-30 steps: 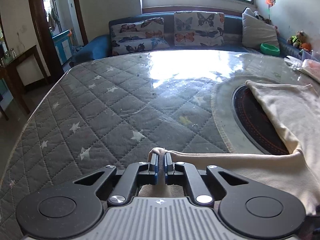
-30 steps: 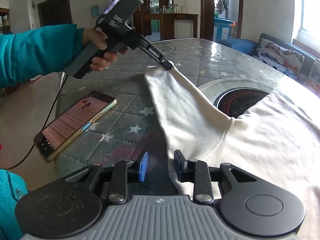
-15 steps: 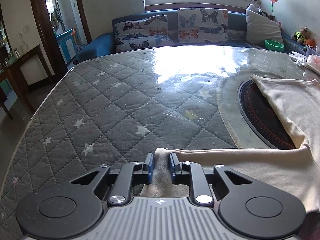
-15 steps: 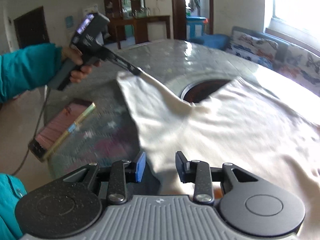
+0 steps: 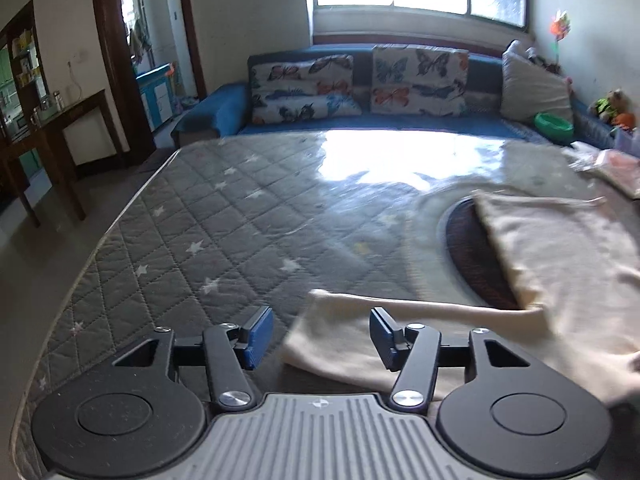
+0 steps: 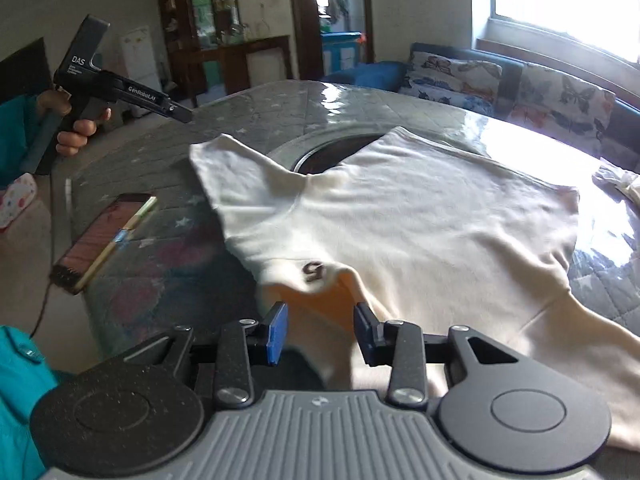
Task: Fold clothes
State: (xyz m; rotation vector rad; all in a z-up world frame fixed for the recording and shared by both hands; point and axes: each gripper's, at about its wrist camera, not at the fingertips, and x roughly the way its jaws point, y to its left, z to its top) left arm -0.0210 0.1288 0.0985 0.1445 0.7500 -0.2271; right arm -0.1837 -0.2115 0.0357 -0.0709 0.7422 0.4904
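quilted table [image 5: 208, 240] bears cream shirt [image 6: 400, 216]; both tools gape.

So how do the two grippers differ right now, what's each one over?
The left gripper has a sleeve end lying flat between its fingers; the right gripper sits over the collar with its "5" label. The left looks across the quilted table, the right across the shirt body. Both are open, gripping nothing.
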